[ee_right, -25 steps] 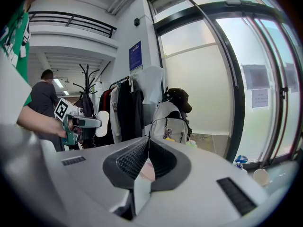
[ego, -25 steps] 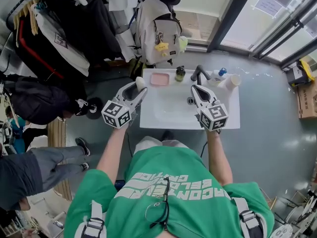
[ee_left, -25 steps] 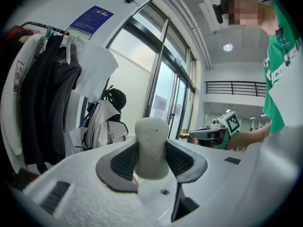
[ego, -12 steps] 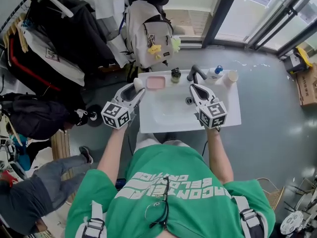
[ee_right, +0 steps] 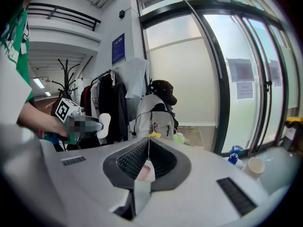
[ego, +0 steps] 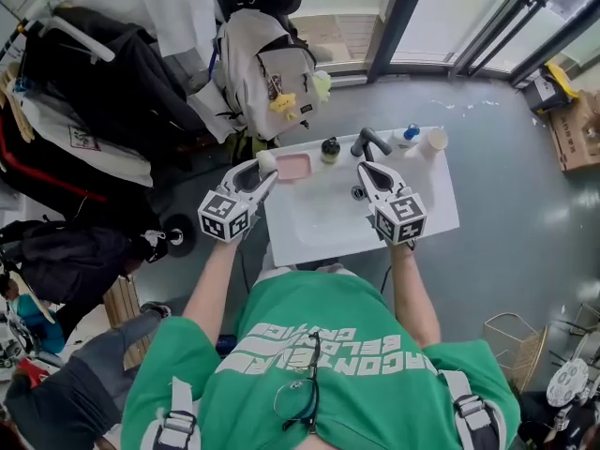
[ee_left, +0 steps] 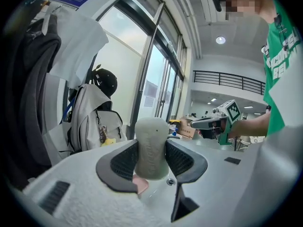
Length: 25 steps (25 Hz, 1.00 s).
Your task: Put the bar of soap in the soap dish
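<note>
Closing on its target over the last second, the left gripper [ego: 261,172] had carried the bar of soap [ego: 267,161] a little nearer the pink soap dish [ego: 292,167] at the back corner of the sink [ego: 319,218], so that the bar now hung just beside the dish's near end, not yet over it. By my reading the carry was nearly done, with the lowering and release left to do. Its jaws pinched the pale bar by its broad faces around the lower half. The bar stood on end, its long axis roughly upright and crosswise to the jaws, the rounded top clear above them; it would probably need tipping flat to lie in the dish. The right gripper [ego: 364,169] hovered over the basin near the tap [ego: 367,141], jaws pressed together on nothing.
</note>
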Available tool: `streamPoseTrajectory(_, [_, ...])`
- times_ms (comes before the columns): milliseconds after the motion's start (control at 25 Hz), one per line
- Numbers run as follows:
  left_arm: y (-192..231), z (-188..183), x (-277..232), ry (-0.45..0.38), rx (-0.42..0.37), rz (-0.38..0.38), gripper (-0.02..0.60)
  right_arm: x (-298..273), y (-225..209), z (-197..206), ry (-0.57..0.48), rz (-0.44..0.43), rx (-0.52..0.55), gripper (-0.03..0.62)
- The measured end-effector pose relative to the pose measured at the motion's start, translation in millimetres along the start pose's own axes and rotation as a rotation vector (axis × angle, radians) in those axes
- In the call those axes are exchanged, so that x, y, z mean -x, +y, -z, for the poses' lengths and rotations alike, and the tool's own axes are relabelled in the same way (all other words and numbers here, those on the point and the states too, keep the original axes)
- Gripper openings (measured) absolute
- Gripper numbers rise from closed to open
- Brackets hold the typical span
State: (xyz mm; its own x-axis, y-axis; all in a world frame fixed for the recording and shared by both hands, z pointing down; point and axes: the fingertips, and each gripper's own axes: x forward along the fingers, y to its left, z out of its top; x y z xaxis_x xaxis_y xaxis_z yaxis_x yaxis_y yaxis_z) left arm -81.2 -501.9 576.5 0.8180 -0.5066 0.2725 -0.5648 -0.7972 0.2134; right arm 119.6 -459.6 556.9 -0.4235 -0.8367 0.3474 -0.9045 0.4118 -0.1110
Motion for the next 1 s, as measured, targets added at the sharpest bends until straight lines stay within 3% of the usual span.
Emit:
streamPoseTrajectory(400, [36.8, 46.4, -48.9, 0.171, -0.026, 0.132, 0.181, -31.4, -1.2, 39.9, 0.079, 0.095, -0.076, 0.015])
streamPoseTrajectory(1000, [58.6, 134.7, -115.8, 0.42, -0.095, 0.339, 0.181, -57.7, 10.4, 97.7, 0.152, 0.237, -0.214, 0.015])
